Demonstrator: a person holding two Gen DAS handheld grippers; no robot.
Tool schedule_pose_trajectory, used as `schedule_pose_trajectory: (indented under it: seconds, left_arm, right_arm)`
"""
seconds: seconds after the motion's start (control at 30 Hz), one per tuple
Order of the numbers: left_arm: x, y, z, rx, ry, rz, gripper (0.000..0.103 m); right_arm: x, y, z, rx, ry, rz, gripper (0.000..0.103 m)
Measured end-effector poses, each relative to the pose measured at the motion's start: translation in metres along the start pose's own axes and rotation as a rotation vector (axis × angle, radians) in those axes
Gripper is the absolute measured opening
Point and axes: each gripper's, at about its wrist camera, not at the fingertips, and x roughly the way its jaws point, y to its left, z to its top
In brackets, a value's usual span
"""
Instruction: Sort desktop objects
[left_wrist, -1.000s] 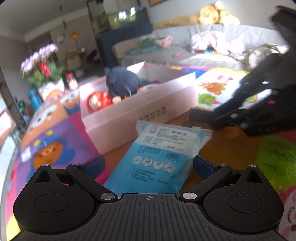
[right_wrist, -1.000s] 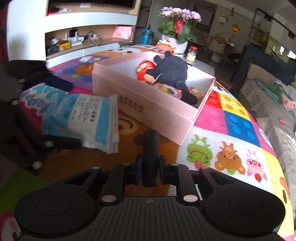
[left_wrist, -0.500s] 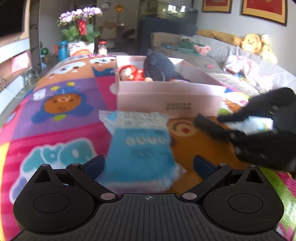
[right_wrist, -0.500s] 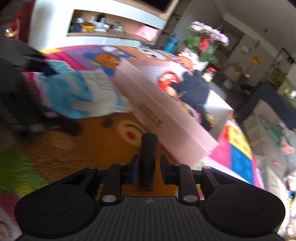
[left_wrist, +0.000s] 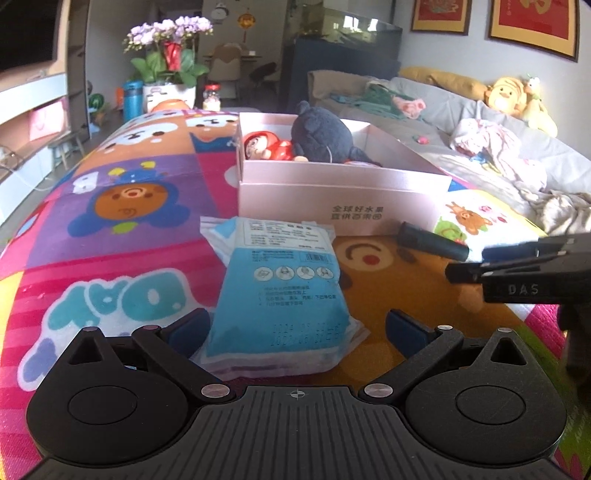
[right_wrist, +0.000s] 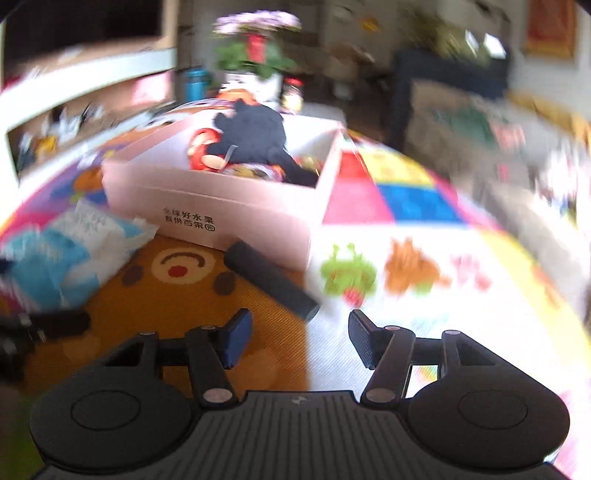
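Note:
A blue and white packet (left_wrist: 280, 295) lies flat on the play mat between my open left gripper's (left_wrist: 295, 328) fingers; it also shows in the right wrist view (right_wrist: 66, 251). A black cylinder (right_wrist: 271, 278) lies on the mat against the pink box (right_wrist: 229, 214), just ahead of my open, empty right gripper (right_wrist: 299, 339). In the left wrist view the cylinder (left_wrist: 432, 242) lies right of the packet, with the right gripper (left_wrist: 469, 264) beside it. The pink box (left_wrist: 343, 192) holds a dark plush toy (left_wrist: 325, 136) and a red doll (left_wrist: 266, 147).
The colourful play mat (left_wrist: 122, 206) covers the table. A flower pot (left_wrist: 170, 77), a blue bottle (left_wrist: 131, 99) and a jar (left_wrist: 211, 98) stand at the far end. A sofa (left_wrist: 480, 140) with clothes and plush toys lies to the right.
My right gripper has opened and let go of the black cylinder, which now lies on the mat by the box. My left gripper has swung round the packet and stays open.

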Motion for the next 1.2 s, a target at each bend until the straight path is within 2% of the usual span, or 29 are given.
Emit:
schedule_pose_trajectory:
  seconds: [0.1, 0.17, 0.3, 0.33, 0.37, 0.4, 0.47, 0.5, 0.57, 0.6, 0.67, 0.73, 0.8, 0.83, 1.2]
  left_arm:
    - [-0.003, 0.000, -0.001, 0.001, -0.023, -0.002, 0.103]
    - [-0.004, 0.001, -0.001, -0.001, -0.030, -0.009, 0.103]
    - [-0.005, 0.004, -0.002, -0.022, -0.038, -0.015, 0.103]
    - [-0.006, 0.005, -0.002, -0.027, -0.042, -0.017, 0.103]
    - [-0.006, 0.006, -0.002, -0.031, -0.045, -0.020, 0.103]
    - [-0.006, 0.007, -0.002, -0.035, -0.046, -0.023, 0.103]
    - [-0.006, 0.007, -0.002, -0.039, -0.045, -0.030, 0.103]
    - [-0.006, 0.007, -0.001, -0.040, -0.045, -0.032, 0.103]
    - [-0.006, 0.008, -0.001, -0.043, -0.048, -0.036, 0.103]
    - [-0.006, 0.008, -0.002, -0.045, -0.050, -0.035, 0.103]
    - [-0.007, 0.008, -0.002, -0.048, -0.050, -0.034, 0.103]
    - [-0.006, 0.008, -0.002, -0.049, -0.046, -0.033, 0.103]
    - [-0.005, 0.008, -0.001, -0.052, -0.040, -0.034, 0.103]
    - [-0.004, 0.009, -0.001, -0.053, -0.037, -0.034, 0.103]
    - [-0.001, 0.003, -0.001, -0.030, -0.015, 0.011, 0.103]
  right_arm:
    - [-0.003, 0.011, -0.006, -0.055, -0.023, -0.048, 0.053]
    - [0.003, 0.015, 0.001, -0.097, -0.025, -0.096, 0.045]
    - [0.012, 0.009, 0.014, -0.107, -0.103, -0.271, 0.046]
    - [0.009, 0.005, 0.016, -0.066, -0.115, -0.261, 0.051]
    - [0.006, -0.001, 0.018, -0.003, -0.115, -0.220, 0.069]
    - [0.002, -0.003, 0.017, 0.049, -0.112, -0.181, 0.082]
    - [-0.002, 0.000, 0.014, 0.108, -0.112, -0.109, 0.087]
    - [-0.001, 0.004, 0.014, 0.095, -0.101, -0.091, 0.087]
    - [0.007, 0.016, 0.017, 0.050, -0.094, -0.099, 0.089]
    - [0.012, 0.018, 0.018, 0.041, -0.090, -0.105, 0.095]
    - [0.023, 0.019, 0.022, 0.050, -0.049, -0.095, 0.099]
    - [0.033, 0.017, 0.024, 0.085, -0.014, -0.079, 0.098]
    - [0.035, 0.015, 0.023, 0.098, -0.004, -0.051, 0.079]
    - [0.033, 0.015, 0.022, 0.095, -0.009, -0.037, 0.074]
    - [-0.028, 0.013, -0.018, 0.003, -0.084, 0.016, 0.074]
